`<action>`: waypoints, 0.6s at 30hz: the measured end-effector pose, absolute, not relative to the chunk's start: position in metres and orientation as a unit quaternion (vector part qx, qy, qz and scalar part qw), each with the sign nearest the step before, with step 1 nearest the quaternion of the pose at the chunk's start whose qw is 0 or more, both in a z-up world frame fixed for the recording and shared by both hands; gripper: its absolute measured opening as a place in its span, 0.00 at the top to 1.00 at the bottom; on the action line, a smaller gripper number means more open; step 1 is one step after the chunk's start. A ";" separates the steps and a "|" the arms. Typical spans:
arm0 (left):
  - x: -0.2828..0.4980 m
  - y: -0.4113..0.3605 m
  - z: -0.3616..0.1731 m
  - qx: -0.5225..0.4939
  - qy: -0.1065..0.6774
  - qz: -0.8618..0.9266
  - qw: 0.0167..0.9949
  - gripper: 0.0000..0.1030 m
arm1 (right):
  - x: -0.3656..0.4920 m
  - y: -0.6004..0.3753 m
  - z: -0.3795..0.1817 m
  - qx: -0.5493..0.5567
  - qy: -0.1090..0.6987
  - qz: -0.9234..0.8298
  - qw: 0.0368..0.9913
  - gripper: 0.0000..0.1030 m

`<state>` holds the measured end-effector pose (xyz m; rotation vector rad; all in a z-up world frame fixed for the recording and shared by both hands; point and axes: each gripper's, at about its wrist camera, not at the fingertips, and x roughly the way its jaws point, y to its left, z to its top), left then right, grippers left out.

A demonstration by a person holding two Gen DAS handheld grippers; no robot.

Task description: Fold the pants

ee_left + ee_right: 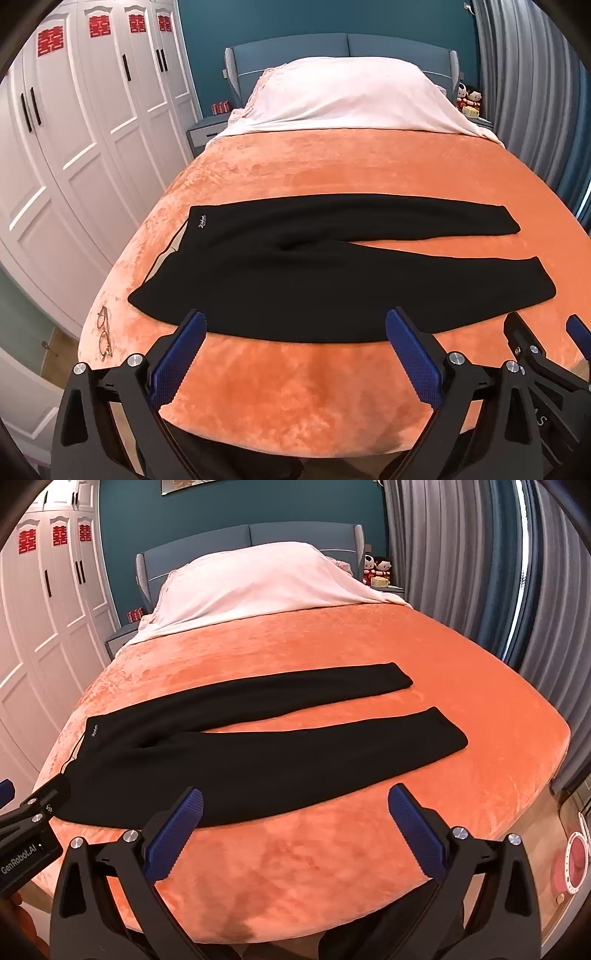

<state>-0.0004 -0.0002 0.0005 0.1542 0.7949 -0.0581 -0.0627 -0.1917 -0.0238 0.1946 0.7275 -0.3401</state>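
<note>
Pants (258,273) flat on bed (332,170), long axis crosswise, waist left, cuffs right; both jaws wide open, empty, just short of near edge, left gripper (295,325) nearer waist, right gripper (295,805) nearer cuffs.

Black pants (236,280) on an orange blanket (332,173) (plush, mottled); white wardrobe (85,122), teal wall (332,18).

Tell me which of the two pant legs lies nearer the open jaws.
The front leg, running along the bed's foot edge just beyond both grippers. The other leg lies farther back, toward the pillows.
</note>
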 end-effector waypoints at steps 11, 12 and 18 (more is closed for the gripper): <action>-0.003 -0.004 -0.001 0.079 0.389 -0.027 0.917 0.06 | -0.062 -0.192 -0.022 0.099 0.352 -0.157 0.917 0.04; -0.002 -0.004 -0.002 0.079 0.389 -0.026 0.917 0.06 | -0.062 -0.192 -0.022 0.100 0.352 -0.156 0.917 0.04; -0.003 -0.003 0.000 0.079 0.387 -0.025 0.919 0.06 | -0.062 -0.189 -0.023 0.100 0.349 -0.154 0.919 0.04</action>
